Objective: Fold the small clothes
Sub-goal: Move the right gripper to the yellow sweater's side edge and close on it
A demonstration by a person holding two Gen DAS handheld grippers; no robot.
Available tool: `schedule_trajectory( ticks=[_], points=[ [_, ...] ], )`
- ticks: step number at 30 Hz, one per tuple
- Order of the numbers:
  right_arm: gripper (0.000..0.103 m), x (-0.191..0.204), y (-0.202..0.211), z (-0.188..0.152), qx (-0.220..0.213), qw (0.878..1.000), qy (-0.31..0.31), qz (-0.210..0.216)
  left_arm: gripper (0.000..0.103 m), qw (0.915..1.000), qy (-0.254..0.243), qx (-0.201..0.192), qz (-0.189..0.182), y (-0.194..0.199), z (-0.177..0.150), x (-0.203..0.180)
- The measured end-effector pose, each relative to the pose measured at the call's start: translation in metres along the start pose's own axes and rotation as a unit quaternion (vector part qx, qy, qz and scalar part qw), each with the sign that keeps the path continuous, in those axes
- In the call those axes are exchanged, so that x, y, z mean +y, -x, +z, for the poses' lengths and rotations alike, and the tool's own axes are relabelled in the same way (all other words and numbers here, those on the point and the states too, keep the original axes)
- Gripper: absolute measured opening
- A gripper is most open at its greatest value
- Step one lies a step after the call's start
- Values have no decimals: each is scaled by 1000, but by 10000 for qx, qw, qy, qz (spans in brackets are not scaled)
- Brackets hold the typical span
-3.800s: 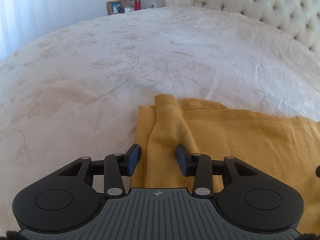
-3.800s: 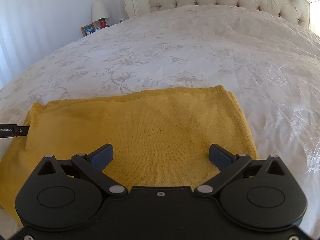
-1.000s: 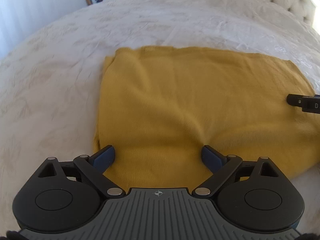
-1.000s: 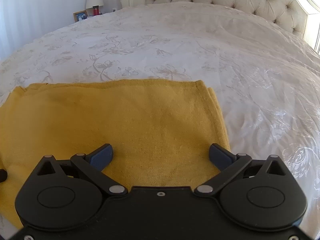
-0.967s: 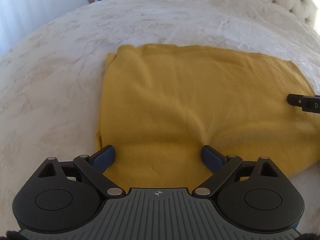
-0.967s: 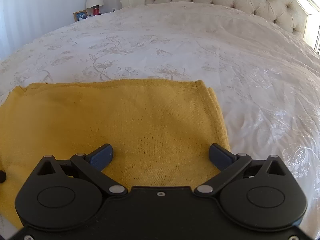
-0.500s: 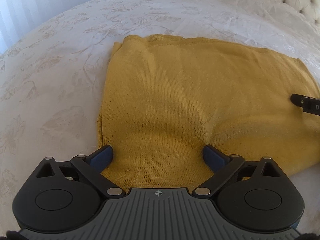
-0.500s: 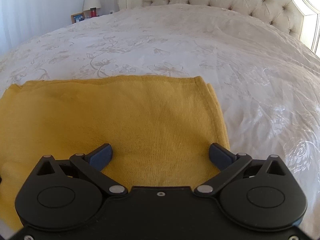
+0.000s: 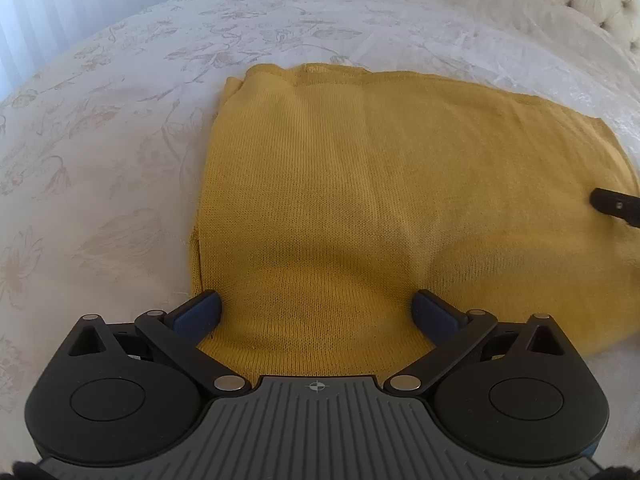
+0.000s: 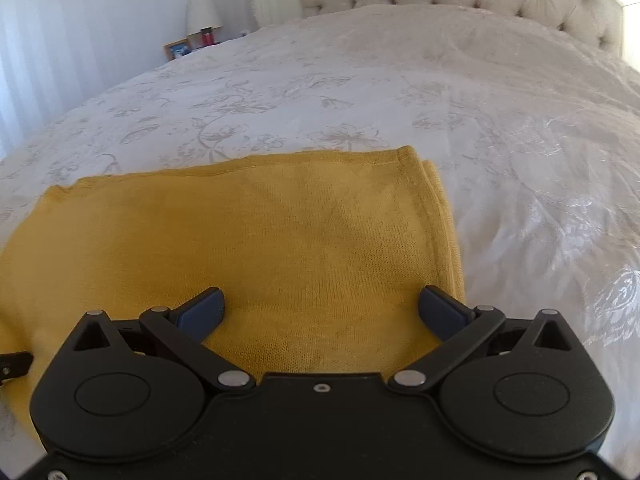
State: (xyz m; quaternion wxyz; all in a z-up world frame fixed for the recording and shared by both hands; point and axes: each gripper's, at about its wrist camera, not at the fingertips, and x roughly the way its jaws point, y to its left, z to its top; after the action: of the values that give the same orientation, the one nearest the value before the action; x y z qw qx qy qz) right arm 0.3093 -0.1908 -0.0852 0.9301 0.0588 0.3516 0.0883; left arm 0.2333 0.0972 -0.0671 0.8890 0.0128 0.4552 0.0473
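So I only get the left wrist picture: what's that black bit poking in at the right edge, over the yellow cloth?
Observer: It looks like part of the right tool. Its two blue fingers stand wide apart over the yellow garment and grip nothing.
Operator: Does the cloth end neatly on that side?
Observer: Yes. Stacked layers show there, one edge just outside the other, flat on the bedspread.
Operator: Anything beyond the bed?
Observer: A white lamp stands behind the picture frame.
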Motion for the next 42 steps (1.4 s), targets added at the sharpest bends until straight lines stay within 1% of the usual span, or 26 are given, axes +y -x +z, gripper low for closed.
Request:
schedule_trajectory(
  ticks=[2,4,5,7,9,12,16,20,22,24,26,28,31,32,33,34,35,37,39,41,42],
  points=[
    [102,-18,12,5,97,9989,-118,444,103,10000,-3,-26,-12,0,-1,0],
    [102,-42,25,6,109,9962,-503,696,103,10000,-9,-59,-21,0,-2,0],
    [102,-55,31,4,135,9943,-757,740,103,10000,-14,-81,-21,1,-2,0],
    [102,-86,38,-3,247,9853,-1387,967,103,9999,-18,-124,-25,1,-4,0],
    [102,-112,43,-13,338,9714,-1921,1358,103,9999,-20,-154,-29,2,-4,0],
    [102,-132,45,-22,375,9563,-2286,1784,103,9998,-28,-180,-37,2,-5,0],
    [103,-133,32,-19,501,9472,-2372,2099,103,9998,-30,-186,-42,2,-5,0],
    [103,-121,8,-7,665,9434,-2212,2379,103,9998,-29,-180,-37,2,-5,0],
    [103,-113,-5,0,744,9431,-2143,2432,103,9998,-22,-169,-36,2,-5,0],
    [103,-107,-18,8,812,9398,-2130,2546,103,9999,-24,-154,-26,3,-4,-1],
    [103,-104,-28,15,855,9361,-2192,2616,103,9999,-25,-137,-22,3,-3,-1],
    [103,-102,-37,20,917,9332,-2320,2586,103,9999,-45,-113,-25,2,0,-1],
    [103,-100,-38,22,980,9352,-2293,2514,103,9999,-77,-14,-74,3,5,0],
    [103,-99,-37,21,991,9368,-2207,2526,100,9999,-85,24,-95,5,8,2],
    [103,-99,-36,20,1001,9385,-2106,2545,89,9999,-80,21,-107,10,11,2],
    [102,-99,-34,20,1021,9405,-2004,2547,87,9999,-76,-4,-98,15,13,2],
    [99,-97,-34,20,1036,9429,-1900,2533,83,9999,-55,-75,-103,21,16,2],
    [94,-96,-31,20,1068,9474,-1714,2483,83,9995,33,-262,-188,33,25,-1],
    [83,-100,-29,20,1105,9503,-1636,2408,83,9984,160,-401,-368,39,37,-8],
    [55,-107,-29,20,1173,9543,-1638,2208,83,9969,282,-464,-567,38,51,-16],
    [48,-113,-30,19,1213,9542,-1696,2146,83,9963,335,-474,-638,35,59,-20]
  ],
)
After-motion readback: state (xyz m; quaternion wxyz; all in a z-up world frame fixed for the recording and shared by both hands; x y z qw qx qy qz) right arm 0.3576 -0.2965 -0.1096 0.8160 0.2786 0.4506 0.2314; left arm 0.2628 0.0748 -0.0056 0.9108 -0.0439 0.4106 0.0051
